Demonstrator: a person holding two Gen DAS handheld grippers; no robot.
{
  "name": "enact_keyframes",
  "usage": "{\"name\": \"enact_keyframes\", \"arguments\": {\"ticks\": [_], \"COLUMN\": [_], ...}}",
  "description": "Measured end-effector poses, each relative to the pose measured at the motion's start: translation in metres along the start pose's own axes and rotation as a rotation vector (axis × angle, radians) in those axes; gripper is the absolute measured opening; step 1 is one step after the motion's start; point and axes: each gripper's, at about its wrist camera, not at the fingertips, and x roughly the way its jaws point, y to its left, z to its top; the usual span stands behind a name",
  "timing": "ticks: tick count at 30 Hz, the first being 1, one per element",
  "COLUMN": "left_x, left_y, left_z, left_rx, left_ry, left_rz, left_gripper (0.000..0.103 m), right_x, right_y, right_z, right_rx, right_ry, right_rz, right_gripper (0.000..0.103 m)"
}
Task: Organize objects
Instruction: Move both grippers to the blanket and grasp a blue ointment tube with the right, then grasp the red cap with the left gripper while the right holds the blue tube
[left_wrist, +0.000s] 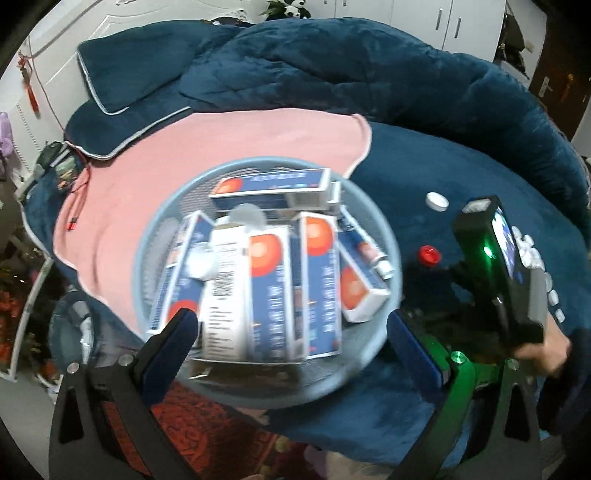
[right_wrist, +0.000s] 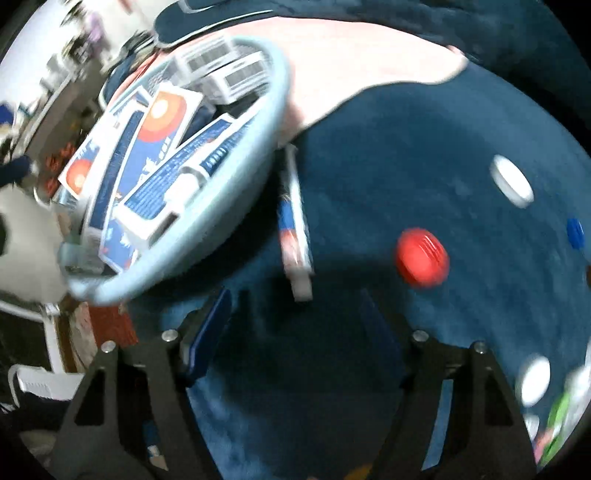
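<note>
Below the left hand-held gripper (left_wrist: 295, 332) sits a pale blue mesh basket (left_wrist: 384, 236) on the bed's dark blue blanket (left_wrist: 461, 158), partly over a pink cloth (left_wrist: 184, 147). Basket holds blue-and-white medicine boxes (left_wrist: 273, 288) with orange discs, packed upright and leaning. Left jaws stand wide apart over the basket's near rim, nothing between them. Right hand-held gripper (right_wrist: 295, 332) points down at bare blanket, jaws apart, nothing gripped. A tube (right_wrist: 293, 221) lies just ahead of its fingertips, beside the basket wall. Red bottle cap (right_wrist: 423, 256) ahead and right, white cap (right_wrist: 511, 181) farther off, blue cap (right_wrist: 574, 232) at the edge. Right view blurred.
</note>
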Motion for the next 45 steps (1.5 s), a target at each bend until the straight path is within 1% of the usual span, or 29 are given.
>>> {"name": "enact_keyframes", "arguments": {"ticks": [1,2,3,4,5,6,7,9,11,15,17,18,22,26,28,29,31,32,34,35,37,38,39,40,41,42,43,44,45], "left_x": [0.000,0.000,0.001,0.002,0.005,0.007,0.010,0.012,0.013,0.019,0.022,0.024,0.028,0.046,0.063,0.077,0.096,0.110,0.129,0.138,0.152,0.158,0.164,0.169,0.173,0.172,0.170,0.166,0.163], "left_y": [0.002,0.005,0.007,0.007,0.007,0.006,0.005,0.000,-0.004,-0.018,-0.032,-0.039,-0.082,-0.132,-0.150,-0.162,-0.180,-0.189,-0.200,-0.204,-0.203,-0.201,-0.197,-0.195,-0.192,-0.189,-0.187,-0.183,-0.180], "left_z": [0.000,0.000,0.000,0.000,0.000,-0.001,-0.001,-0.003,-0.006,-0.010,-0.010,-0.010,-0.003,0.015,0.023,0.027,0.029,0.029,0.028,0.028,0.028,0.028,0.029,0.030,0.031,0.032,0.033,0.034,0.036], "left_rx": [0.002,0.002,0.001,-0.001,-0.003,-0.004,-0.003,0.000,0.001,0.002,0.012,0.019,0.085,0.139,0.137,0.135,0.146,0.151,0.155,0.156,0.128,0.104,0.083,0.069,0.053,0.044,0.038,0.036,0.027], "left_ry": [0.002,0.003,0.004,0.007,0.014,0.018,0.021,0.020,0.022,0.033,0.039,0.042,0.036,0.016,0.032,0.045,0.060,0.075,0.103,0.116,0.130,0.140,0.152,0.166,0.167,0.156,0.145,0.134,0.132], "left_rz": [0.005,0.008,0.009,0.007,0.003,-0.001,-0.006,-0.025,-0.049,-0.103,-0.138,-0.157,-0.220,-0.276,-0.286,-0.287,-0.251,-0.211,-0.145,-0.106,-0.067,-0.067,-0.087,-0.114,-0.137,-0.147,-0.153,-0.158,-0.173], "left_gripper": [0.102,0.102,0.102,0.102,0.102,0.102,0.102,0.102,0.102,0.102,0.102,0.102,0.102,0.102,0.102,0.102,0.101,0.100,0.094,0.093,0.090,0.084,0.072,0.061,0.059,0.051,0.036,0.030,0.030], "right_x": [0.006,0.011,0.014,0.017,0.021,0.023,0.022,0.016,0.004,-0.036,-0.055,-0.068,-0.094,-0.111,-0.112,-0.113,-0.111,-0.109,-0.109,-0.107,-0.105,-0.106,-0.103,-0.101,-0.099,-0.097,-0.096,-0.096,-0.095], "right_y": [0.001,0.001,0.003,0.004,0.006,0.007,0.007,0.002,-0.003,-0.017,-0.025,-0.035,-0.072,-0.115,-0.137,-0.142,-0.150,-0.154,-0.161,-0.162,-0.166,-0.170,-0.170,-0.169,-0.169,-0.169,-0.168,-0.167,-0.166], "right_z": [0.005,0.011,0.014,0.016,0.018,0.018,0.017,0.012,0.005,-0.026,-0.038,-0.046,-0.052,-0.065,-0.060,-0.058,-0.055,-0.055,-0.054,-0.053,-0.055,-0.057,-0.055,-0.055,-0.055,-0.057,-0.057,-0.058,-0.059], "right_rx": [-0.008,-0.007,-0.019,-0.030,-0.043,-0.053,-0.059,-0.044,-0.035,-0.011,0.023,0.069,0.220,0.391,0.465,0.488,0.514,0.519,0.519,0.518,0.517,0.517,0.514,0.511,0.502,0.494,0.488,0.484,0.480], "right_ry": [-0.007,-0.018,-0.023,-0.021,-0.009,-0.006,-0.008,0.007,0.012,0.021,0.003,-0.019,-0.083,-0.133,-0.153,-0.160,-0.171,-0.170,-0.167,-0.164,-0.159,-0.157,-0.152,-0.148,-0.139,-0.132,-0.127,-0.124,-0.120], "right_rz": [0.004,0.018,0.029,0.023,0.008,-0.006,-0.013,-0.010,-0.031,-0.039,-0.063,-0.076,-0.125,-0.136,-0.131,-0.128,-0.114,-0.113,-0.109,-0.108,-0.108,-0.106,-0.105,-0.104,-0.104,-0.106,-0.107,-0.107,-0.106], "right_gripper": [0.068,0.062,0.048,0.037,0.033,0.023,0.019,0.019,0.019,0.019,0.019,0.019,0.019,0.019,0.019,0.019,0.019,0.019,0.019,0.019,0.019,0.019,0.019,0.019,0.019,0.019,0.019,0.019,0.019]}}
